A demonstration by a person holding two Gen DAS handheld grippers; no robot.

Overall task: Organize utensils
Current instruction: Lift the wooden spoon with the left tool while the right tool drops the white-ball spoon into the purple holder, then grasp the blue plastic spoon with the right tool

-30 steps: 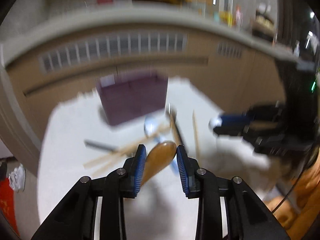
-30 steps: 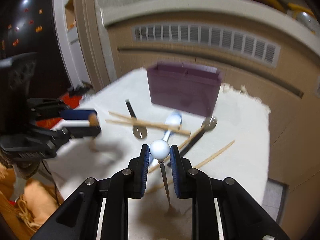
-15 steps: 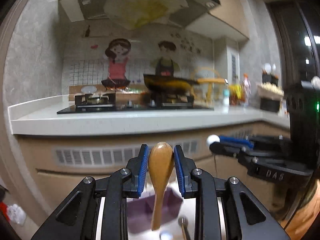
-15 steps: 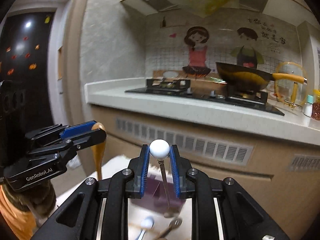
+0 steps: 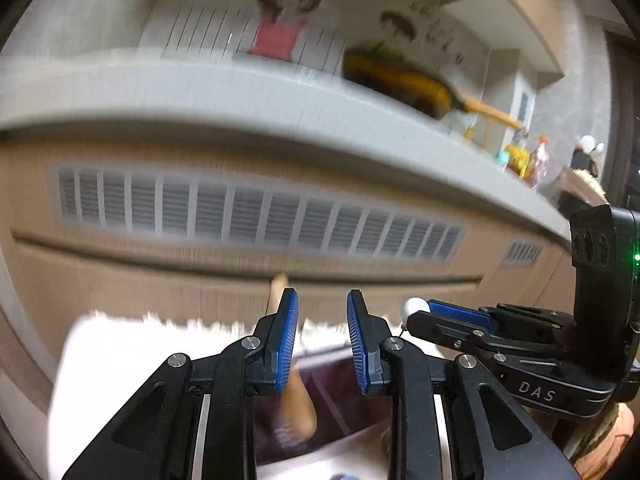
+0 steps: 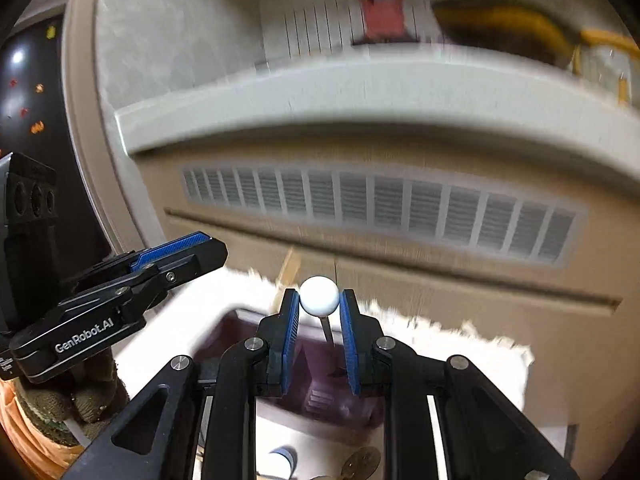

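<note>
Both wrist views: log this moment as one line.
left tongs: open, wooden spoon dropping into purple organizer | right tongs: shut on white-ball utensil, above organizer | frames blurred

bin (image 6: pixel 320 396) mouth open below claws | wooden spoon (image 5: pixel 298 404) inside — cabinet front (image 6: pixel 440 288) close behind

My wooden spoon (image 5: pixel 298 404) stands in the dark purple organizer bin (image 5: pixel 340 396) low in the left wrist frame, bowl down, handle tip rising left of center, blurred. Centered in the right wrist frame, my white ball-topped metal utensil (image 6: pixel 319 296) hangs upright over the same bin (image 6: pixel 320 396), its thin stem pointing down.
</note>
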